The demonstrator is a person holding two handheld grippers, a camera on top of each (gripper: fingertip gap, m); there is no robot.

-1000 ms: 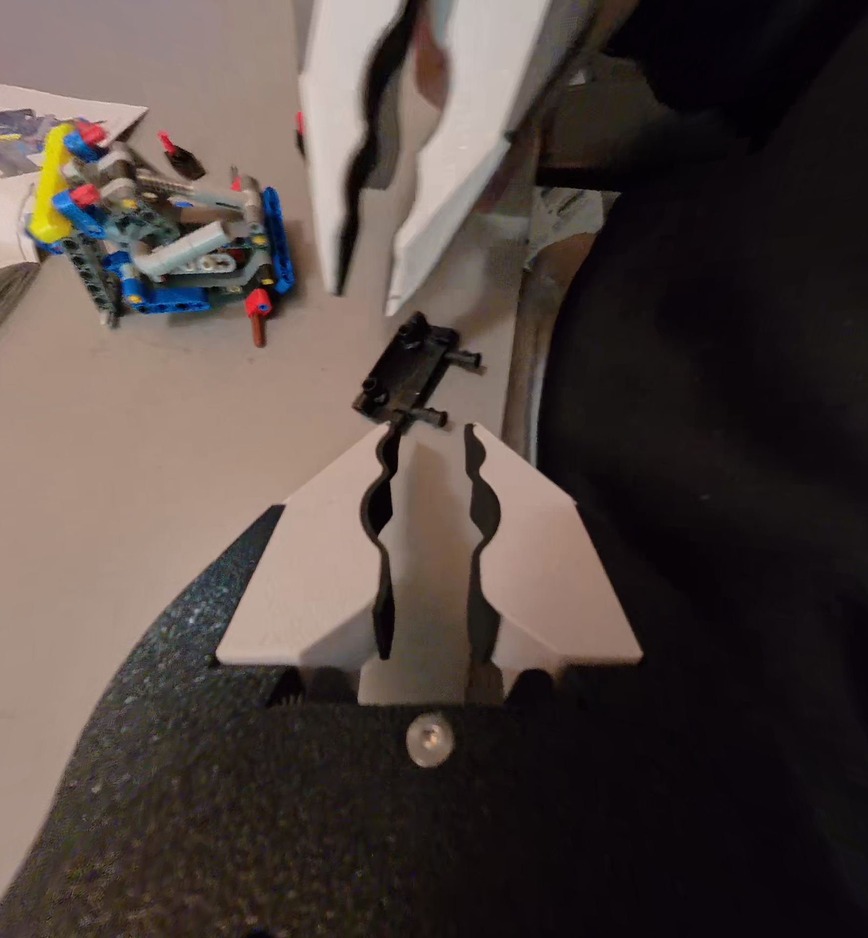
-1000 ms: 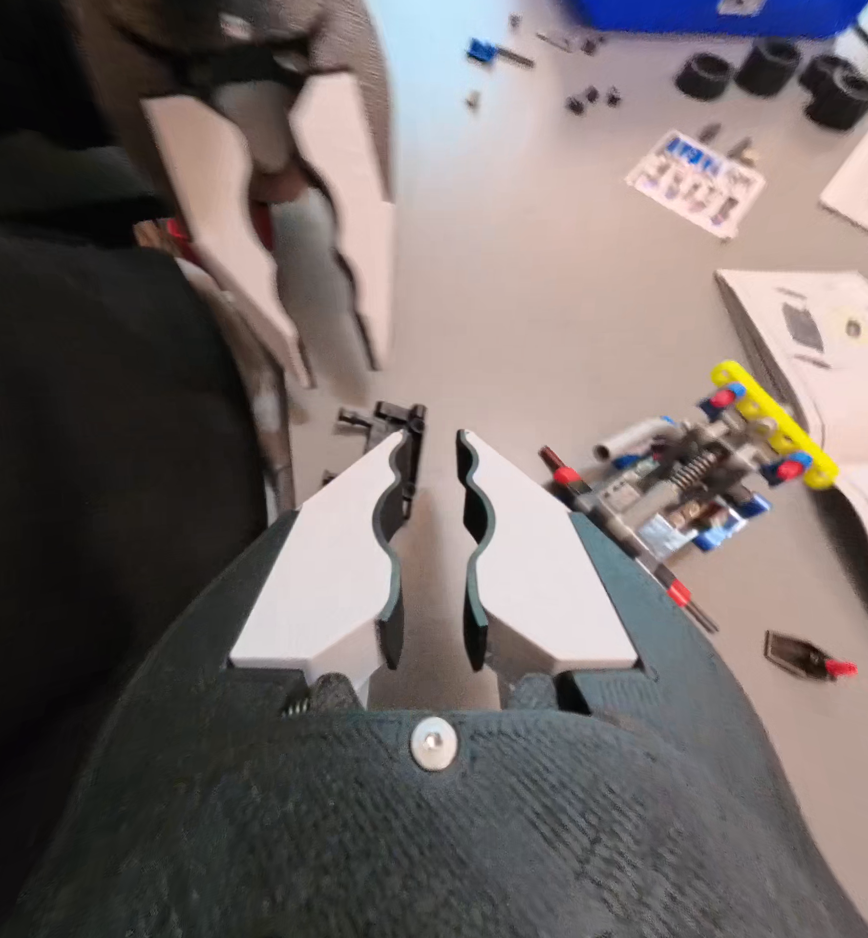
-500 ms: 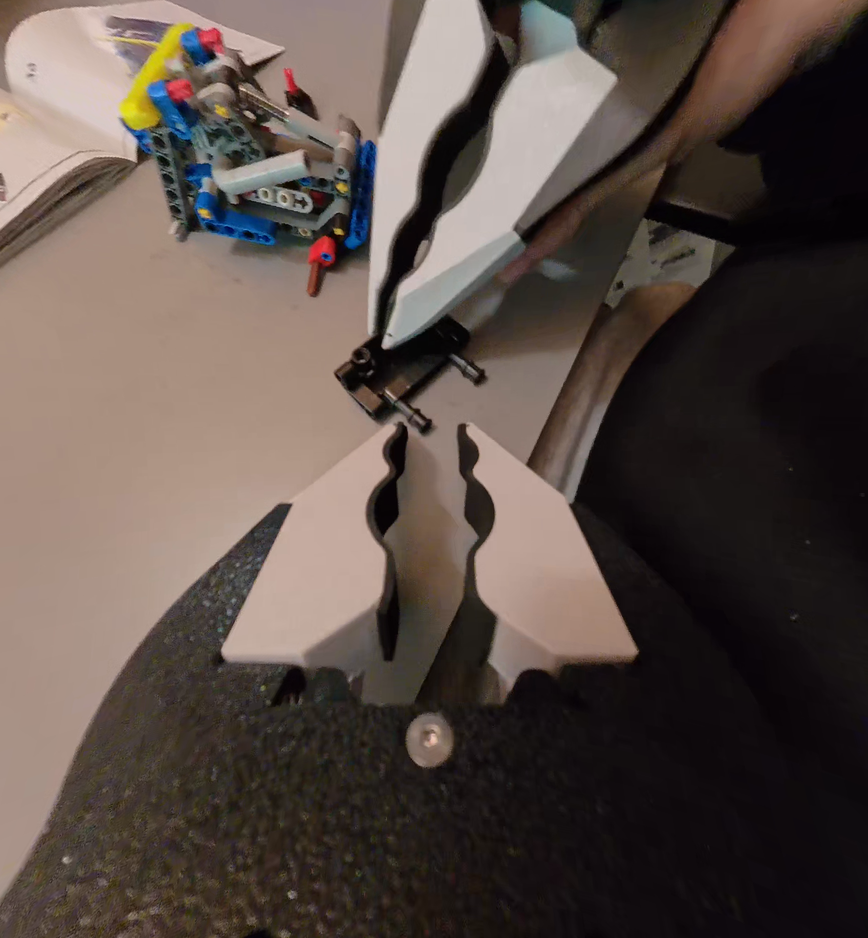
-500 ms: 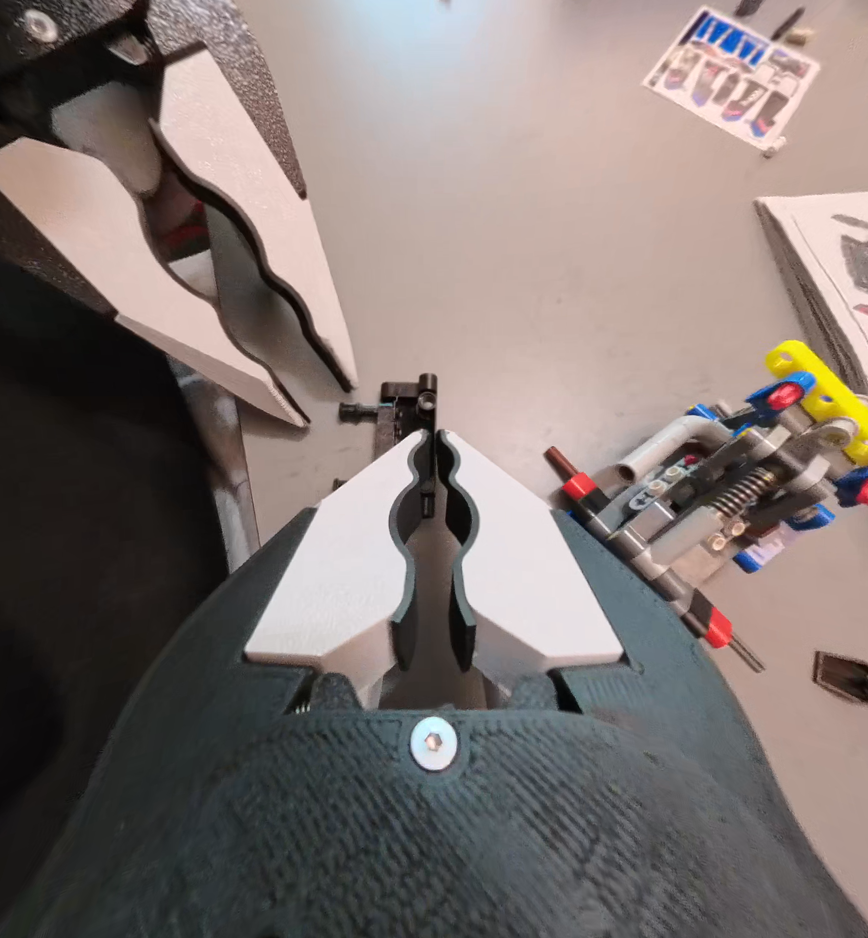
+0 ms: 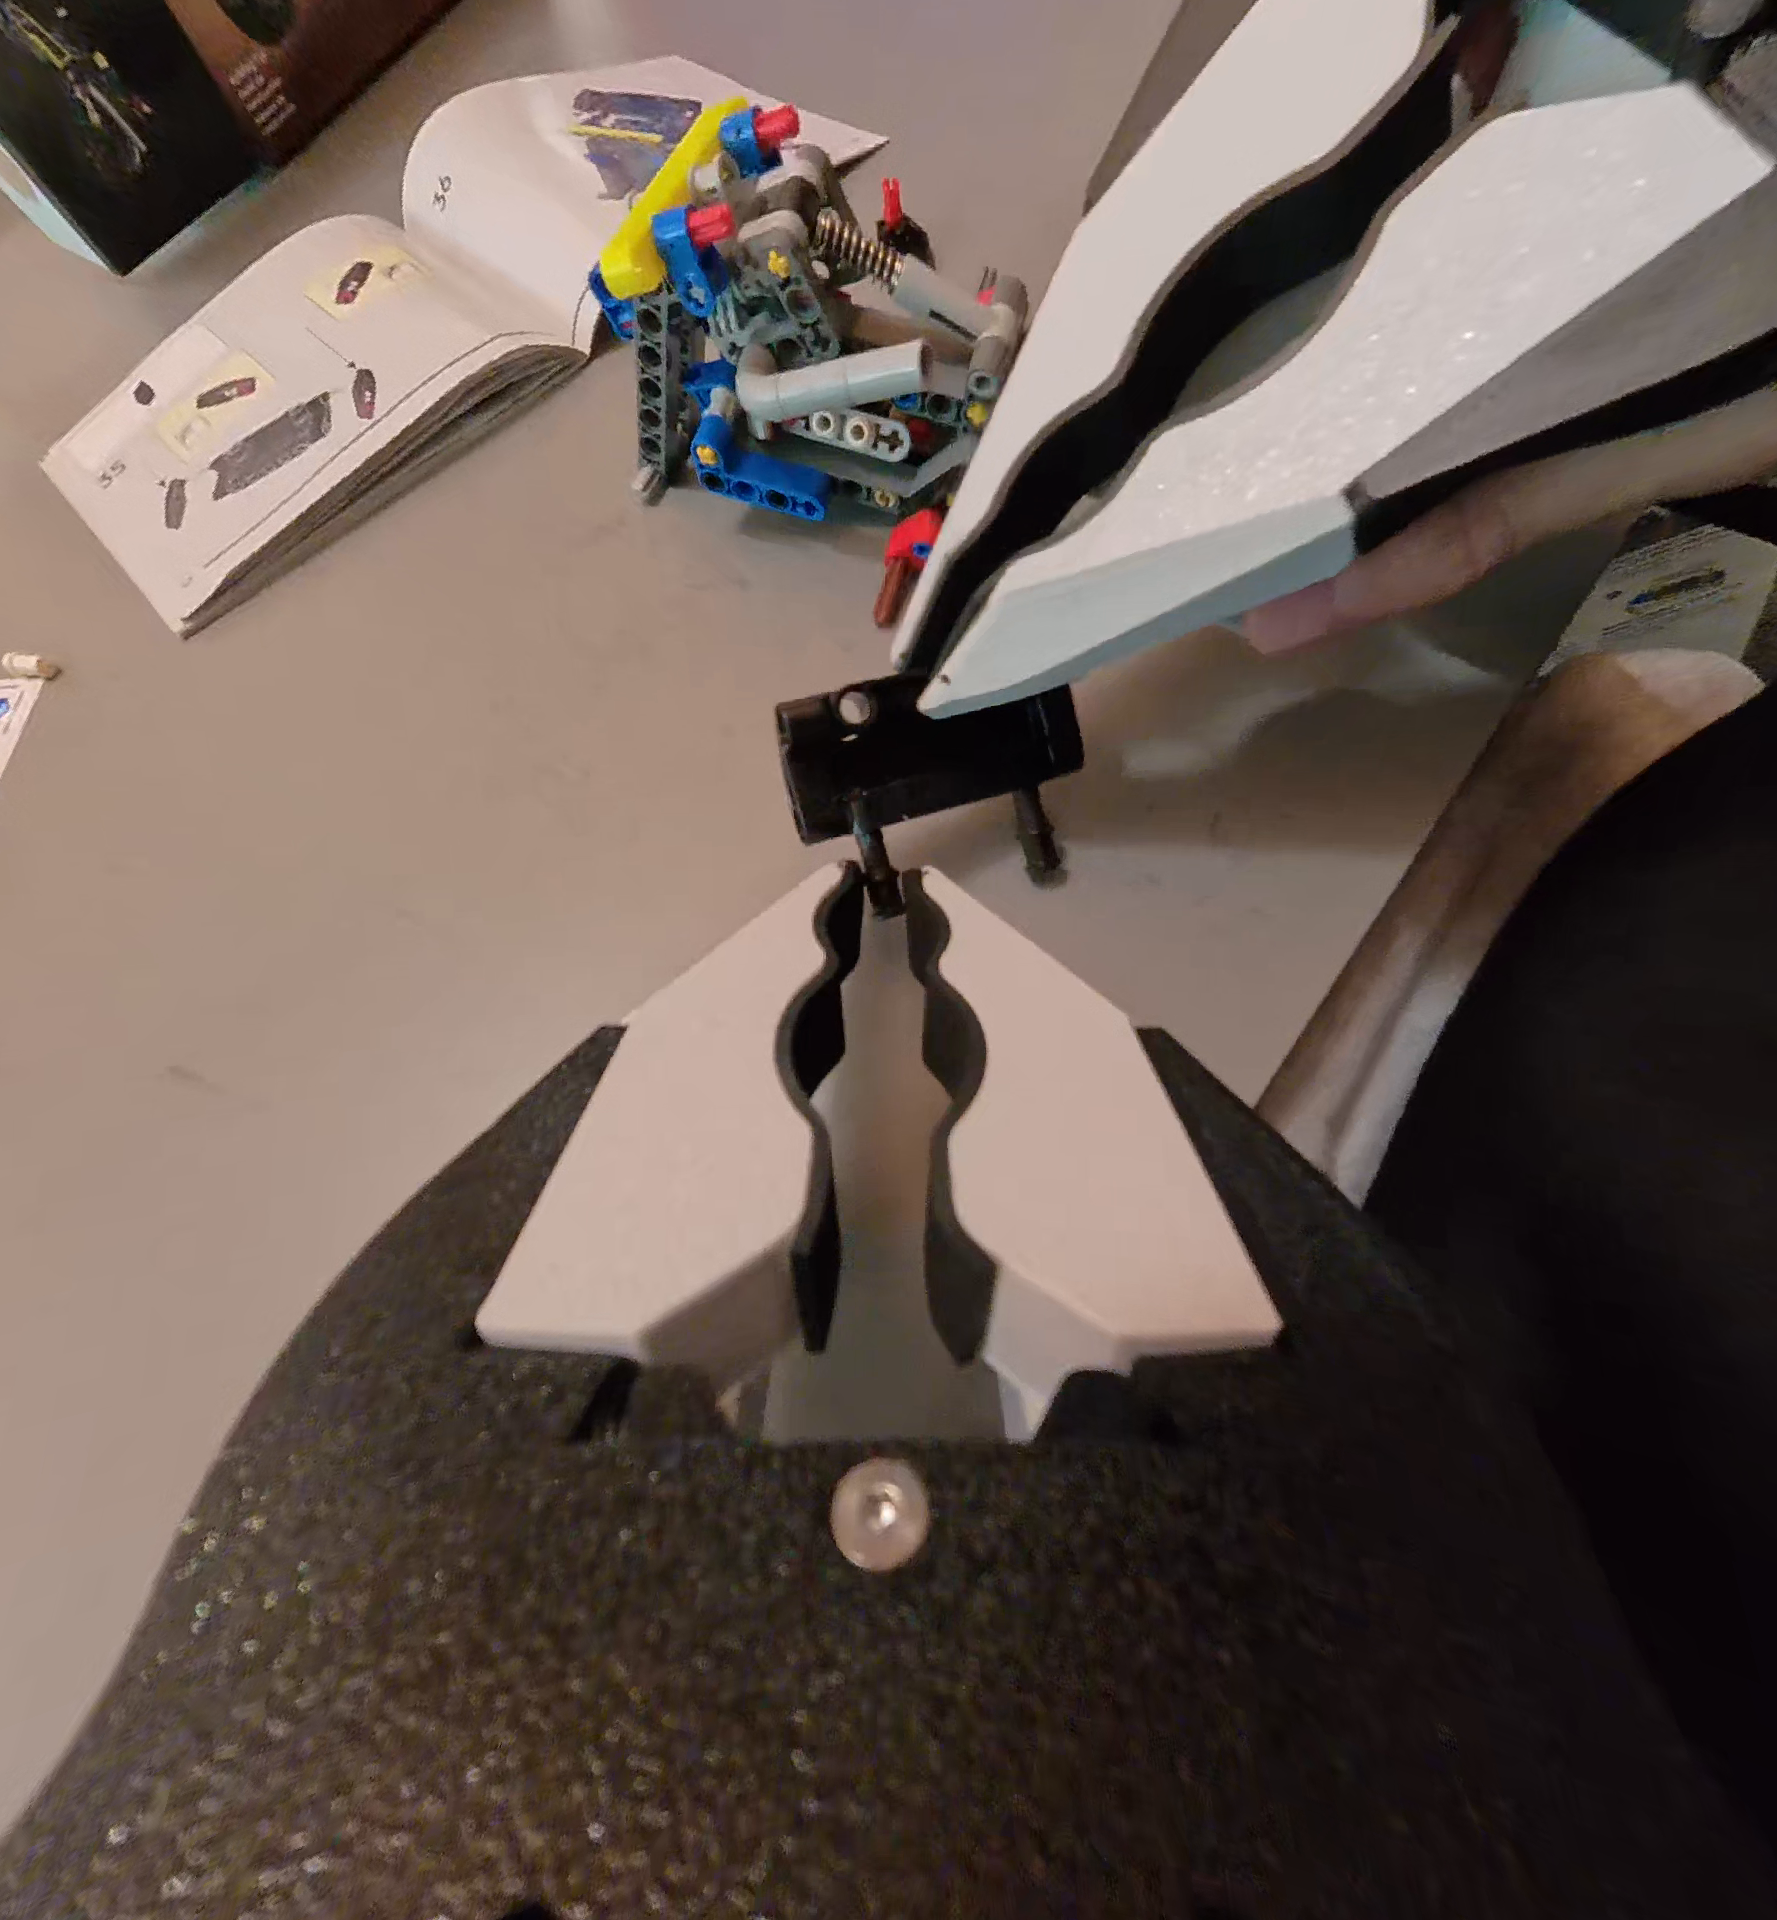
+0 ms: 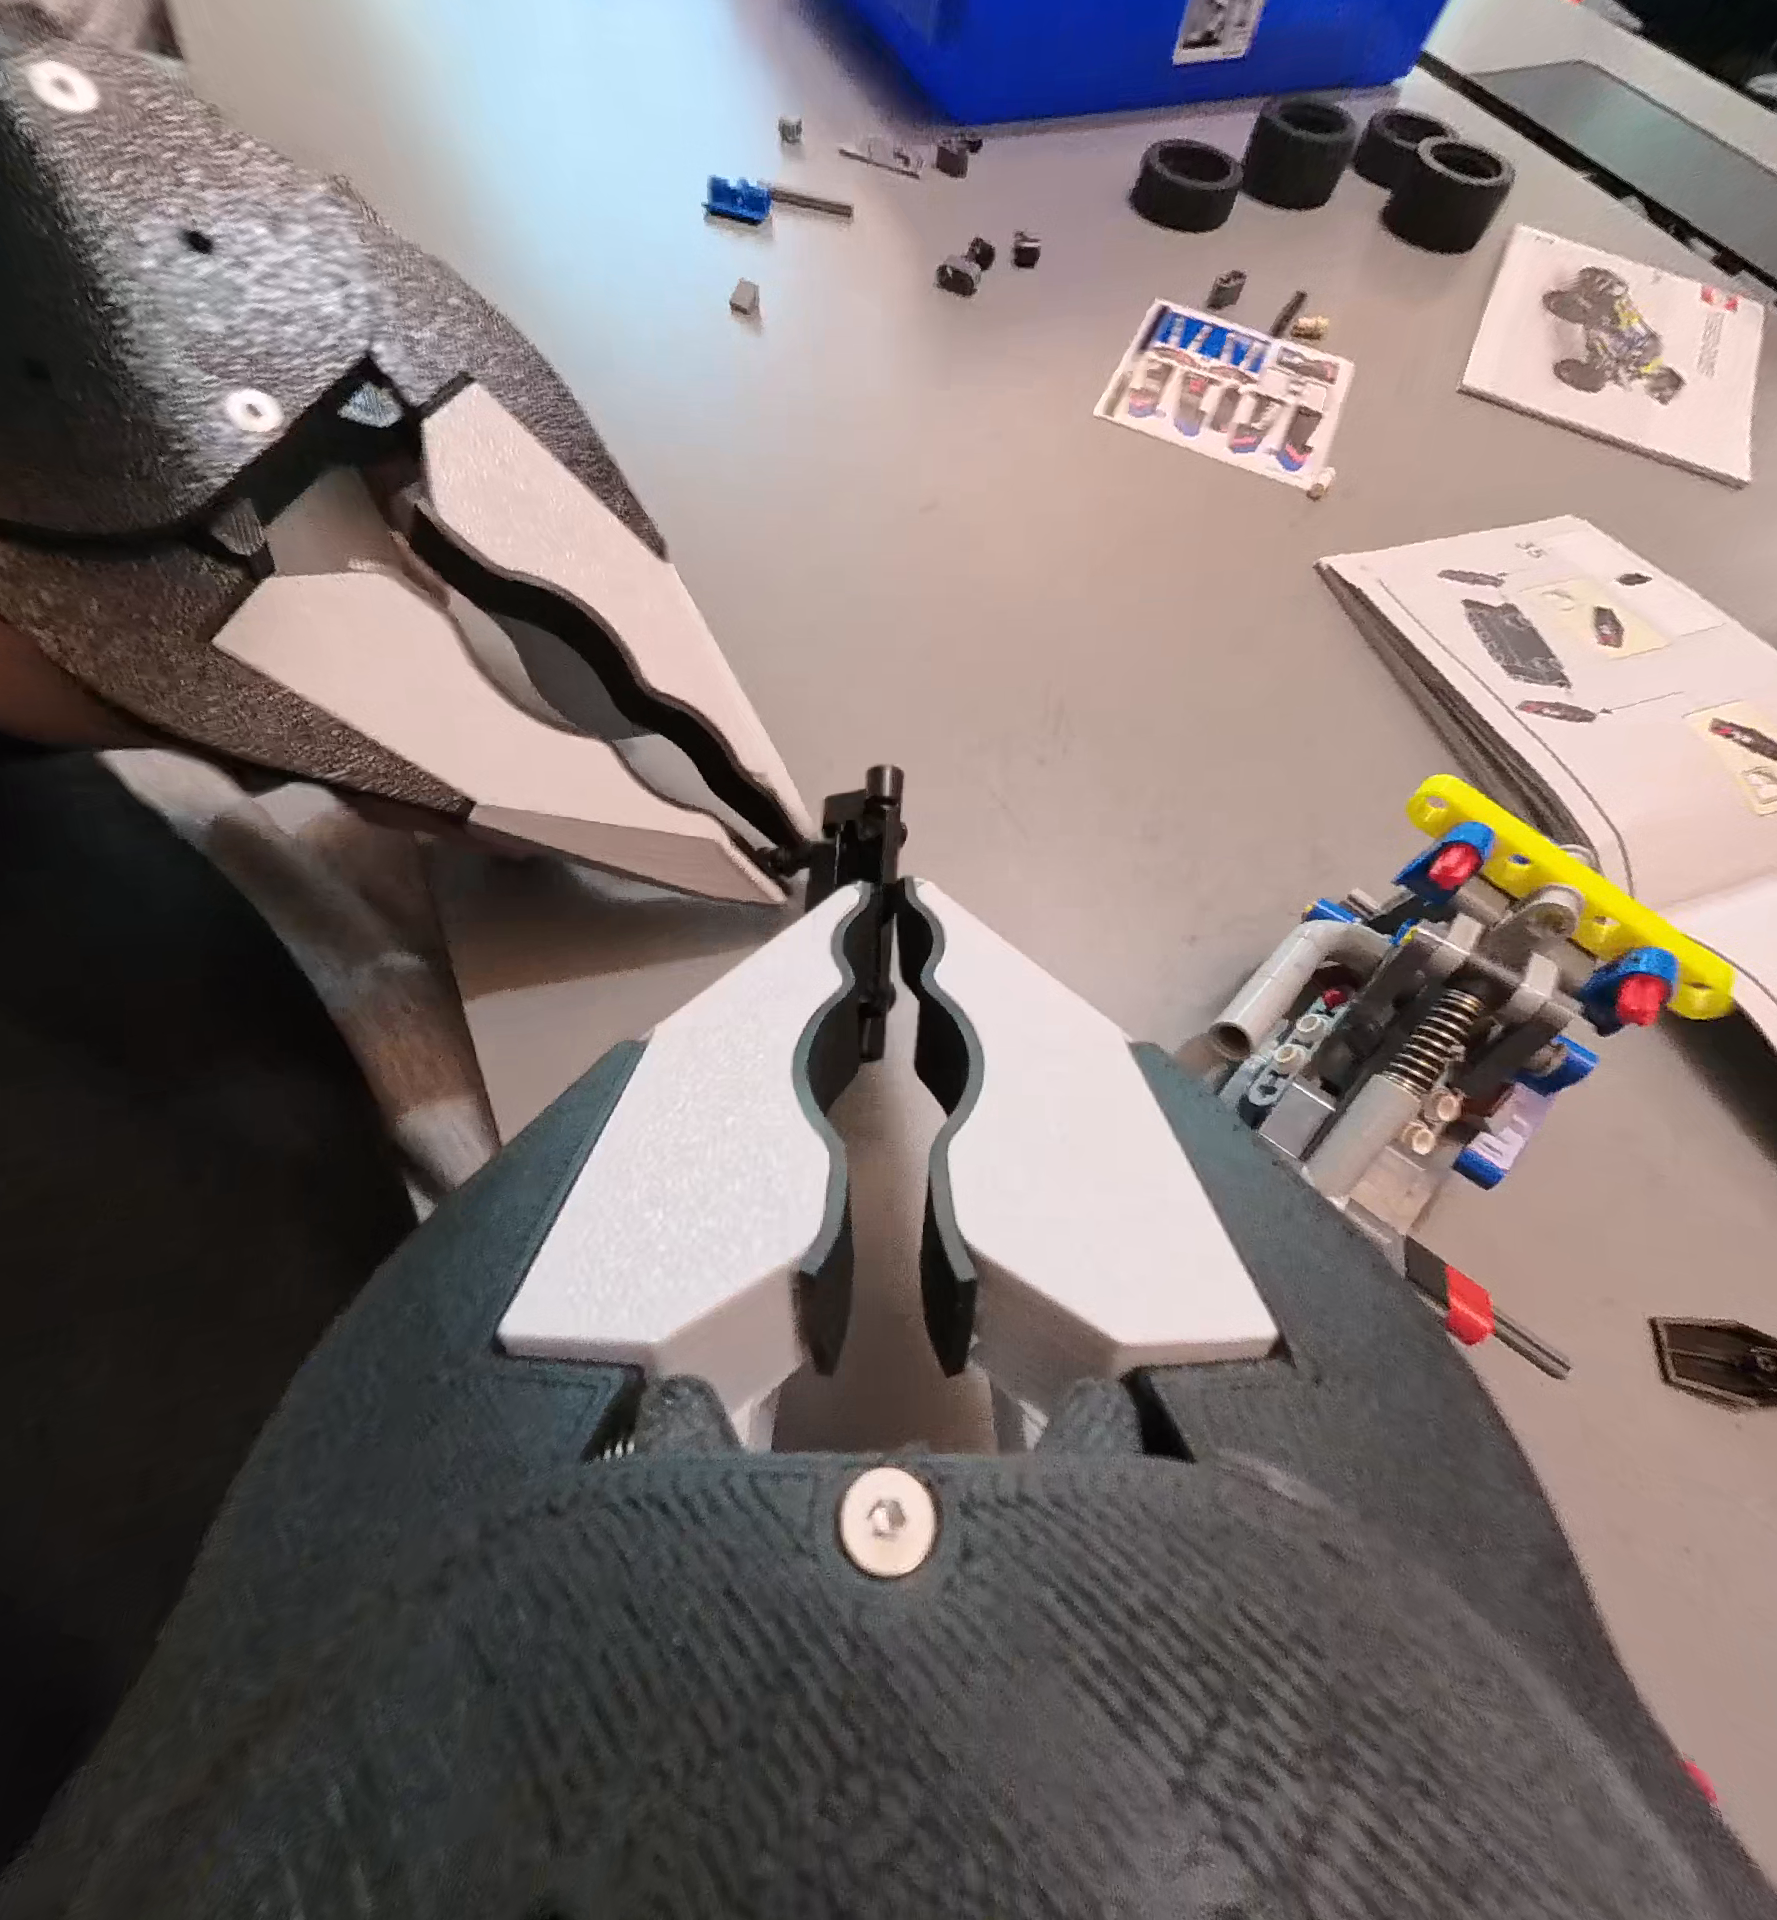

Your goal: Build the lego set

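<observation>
A small black construction-toy part (image 5: 925, 753) with two thin black pins sticking out is held just over the grey table, near its front edge. My right gripper (image 6: 879, 891) is shut on the part (image 6: 863, 831); in the left wrist view it (image 5: 920, 691) comes in from the upper right and pinches the part's top. My left gripper (image 5: 882, 883) is shut on the nearer black pin (image 5: 876, 862). The right wrist view shows it (image 6: 785, 847) from the upper left, with its tips pinching that pin (image 6: 790, 854). The second pin (image 5: 1035, 842) is free.
A half-built model in grey, blue and yellow (image 5: 801, 343) stands behind the part, beside an open instruction booklet (image 5: 323, 395). Farther back lie a sticker sheet (image 6: 1227, 390), several black tyres (image 6: 1320, 166), loose small pieces and a blue bin (image 6: 1123, 52). The table's edge (image 5: 1383, 1018) runs close on the right.
Both grippers were open beside the black part lying on the table. My right gripper shut on it first, then my left closed on its pin; the part now stands turned and raised.
</observation>
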